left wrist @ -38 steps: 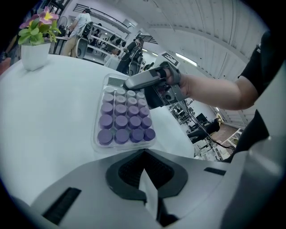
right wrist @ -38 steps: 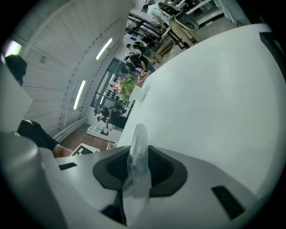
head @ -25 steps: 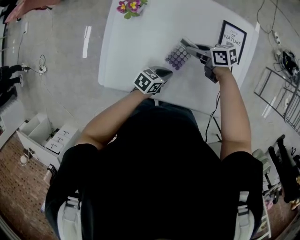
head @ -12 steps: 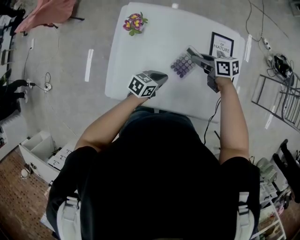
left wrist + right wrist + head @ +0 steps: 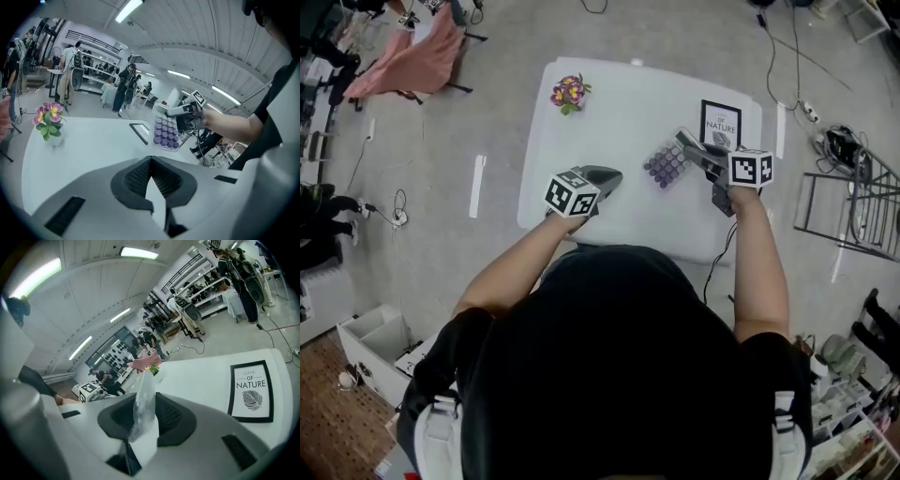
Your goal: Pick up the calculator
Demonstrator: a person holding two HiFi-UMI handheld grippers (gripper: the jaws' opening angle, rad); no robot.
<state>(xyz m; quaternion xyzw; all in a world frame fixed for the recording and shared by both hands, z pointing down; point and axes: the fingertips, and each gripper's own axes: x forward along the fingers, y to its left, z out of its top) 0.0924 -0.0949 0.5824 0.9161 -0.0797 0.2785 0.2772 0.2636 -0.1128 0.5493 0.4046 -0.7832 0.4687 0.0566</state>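
White table (image 5: 619,122) with rounded corners. Only two things sitting on it: a little pot of pink and yellow flowers (image 5: 569,92) near one far corner, and a black-framed "LOVE OF NATURE" print (image 5: 721,123) lying flat near the other.

In the head view, the person's dark torso (image 5: 619,375) is covering the worktop's (image 5: 619,103) near edge at the frame's centre. The right gripper (image 5: 686,143) is hiding the calculator's (image 5: 666,164) end toward the upper right, and the key markings are showing too small to read. In the right gripper view the calculator is presenting only a thin translucent edge. The left gripper's (image 5: 149,161) own body is blocking the lower half of its view. There the framed print (image 5: 139,132) is lying foreshortened, its lettering unreadable, and the distant figures (image 5: 124,89) at upper left are appearing too small to make out.
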